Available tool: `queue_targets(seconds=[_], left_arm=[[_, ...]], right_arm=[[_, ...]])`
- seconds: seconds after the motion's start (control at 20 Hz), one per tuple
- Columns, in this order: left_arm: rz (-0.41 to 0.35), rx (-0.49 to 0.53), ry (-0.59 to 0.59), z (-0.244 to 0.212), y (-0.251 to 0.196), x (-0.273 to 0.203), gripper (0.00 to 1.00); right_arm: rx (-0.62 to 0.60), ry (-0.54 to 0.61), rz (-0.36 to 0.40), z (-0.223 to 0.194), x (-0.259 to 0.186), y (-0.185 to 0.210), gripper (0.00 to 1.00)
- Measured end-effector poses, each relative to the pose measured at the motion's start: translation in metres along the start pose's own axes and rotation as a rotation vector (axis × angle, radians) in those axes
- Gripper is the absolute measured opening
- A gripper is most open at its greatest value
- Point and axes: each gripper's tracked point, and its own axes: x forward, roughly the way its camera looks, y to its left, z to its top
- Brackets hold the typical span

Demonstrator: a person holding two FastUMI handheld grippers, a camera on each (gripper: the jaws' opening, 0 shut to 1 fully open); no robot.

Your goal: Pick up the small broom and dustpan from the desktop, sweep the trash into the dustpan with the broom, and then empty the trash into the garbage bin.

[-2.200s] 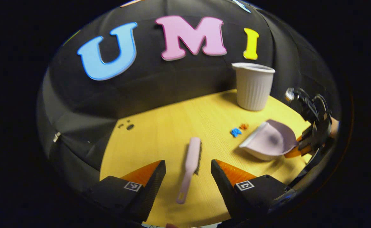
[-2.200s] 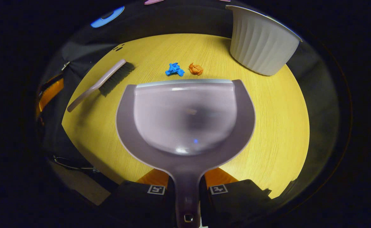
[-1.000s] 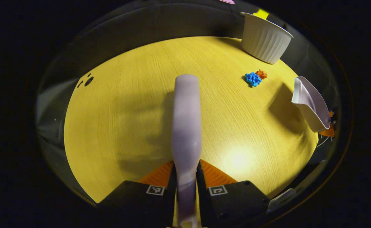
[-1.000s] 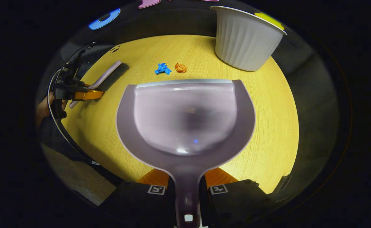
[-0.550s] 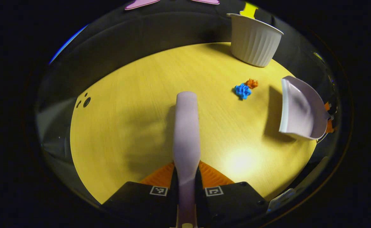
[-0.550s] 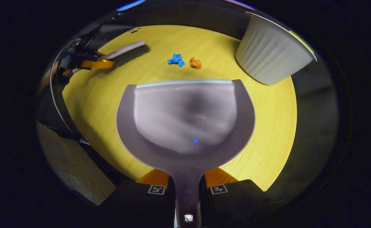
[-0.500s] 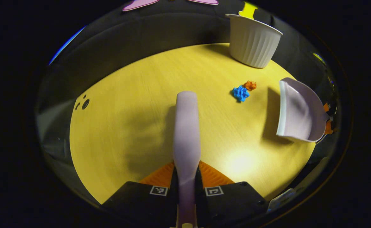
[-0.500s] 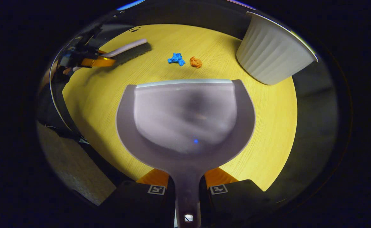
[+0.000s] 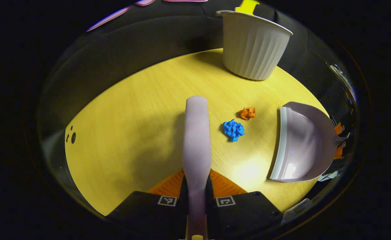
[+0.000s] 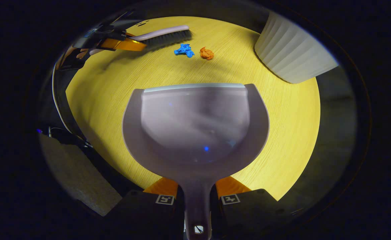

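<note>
Left gripper (image 9: 196,186) clamped on the handle of the small broom (image 9: 196,140); broom's long axis running straight ahead along the fingers, head at the far end. Bristles visible from the right gripper view (image 10: 167,35), pointing down at the desktop (image 9: 132,133); contact with the wood not resolvable. Blue scrap (image 9: 233,129) just to the right of the broom head, orange scrap (image 9: 248,113) beside it, slightly farther right and ahead. Dustpan (image 9: 302,143) beyond both scraps on the same side, open lip facing them. Right gripper (image 10: 197,191) closed on the dustpan handle, pan (image 10: 195,123) extending straight ahead of the fingers; blue scrap (image 10: 183,50) and orange scrap (image 10: 207,53) ahead of the lip, apart from it, with the left gripper (image 10: 122,44) farther off to the left. Judged step: start of sweep; stroke needed is sideways, broom head toward the right across both scraps into the pan, pan lip likely needing to sit flat on the wood. Surface: yellow wood-grain desktop, smooth, scraps crumpled and light, likely to skid or scatter. White ribbed garbage bin (image 9: 252,45) standing upright ahead and right at the far edge, well apart from the scraps. Dark booth cloth behind.
</note>
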Motion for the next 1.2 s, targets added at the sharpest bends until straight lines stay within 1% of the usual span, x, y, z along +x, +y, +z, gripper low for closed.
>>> queue_targets(seconds=[0.05, 0.1, 0.15, 0.2, 0.35, 0.4, 0.5, 0.75, 0.8, 0.85, 0.9, 1.0, 1.05, 1.1, 1.15, 1.2], left_arm=[[-0.007, 0.012, 0.014, 0.003, -0.004, 0.005, 0.28], [-0.012, 0.021, 0.024, 0.006, -0.008, 0.009, 0.28], [-0.021, 0.028, 0.021, 0.011, -0.013, 0.012, 0.29], [-0.038, 0.032, 0.020, 0.015, -0.019, 0.014, 0.28], [-0.096, 0.050, 0.032, 0.019, -0.038, 0.013, 0.28], [-0.122, 0.055, 0.035, 0.021, -0.047, 0.011, 0.29], [-0.185, 0.053, 0.043, 0.019, -0.065, 0.007, 0.28], [-0.330, 0.011, 0.088, 0.008, -0.104, -0.007, 0.28], [-0.361, 0.002, 0.094, 0.008, -0.113, -0.011, 0.26], [-0.384, -0.004, 0.098, 0.007, -0.122, -0.011, 0.28], [-0.404, -0.008, 0.104, 0.005, -0.127, -0.013, 0.28], [-0.433, -0.017, 0.111, 0.003, -0.137, -0.021, 0.28], [-0.446, -0.026, 0.113, 0.004, -0.141, -0.020, 0.28], [-0.452, -0.042, 0.111, 0.006, -0.146, -0.023, 0.28], [-0.455, -0.056, 0.105, 0.009, -0.149, -0.025, 0.28], [-0.450, -0.063, 0.093, 0.011, -0.151, -0.027, 0.28]], right_arm=[[0.000, 0.001, 0.005, 0.001, 0.001, -0.001, 0.36], [-0.001, 0.003, 0.009, 0.002, 0.002, -0.002, 0.41], [-0.005, 0.004, 0.013, 0.002, 0.003, -0.003, 0.41], [-0.009, 0.006, 0.015, 0.003, 0.003, -0.005, 0.36], [-0.015, 0.006, 0.015, 0.004, 0.004, -0.009, 0.36], [-0.015, 0.002, 0.014, 0.005, 0.004, -0.011, 0.36], [-0.012, -0.004, 0.017, 0.005, 0.000, -0.010, 0.36], [-0.033, -0.016, 0.019, 0.004, -0.002, -0.010, 0.36], [-0.037, -0.021, 0.019, 0.002, -0.001, -0.011, 0.36], [-0.040, -0.025, 0.019, 0.001, -0.001, -0.011, 0.36], [-0.043, -0.031, 0.018, 0.001, -0.001, -0.012, 0.36], [-0.032, -0.055, 0.016, 0.002, 0.001, -0.010, 0.36], [-0.025, -0.072, 0.012, 0.003, 0.001, -0.009, 0.31], [-0.010, -0.086, 0.007, 0.003, 0.000, -0.008, 0.36], [0.013, -0.109, 0.002, 0.002, 0.003, -0.008, 0.31], [0.048, -0.136, 0.001, 0.001, 0.008, -0.008, 0.36]])
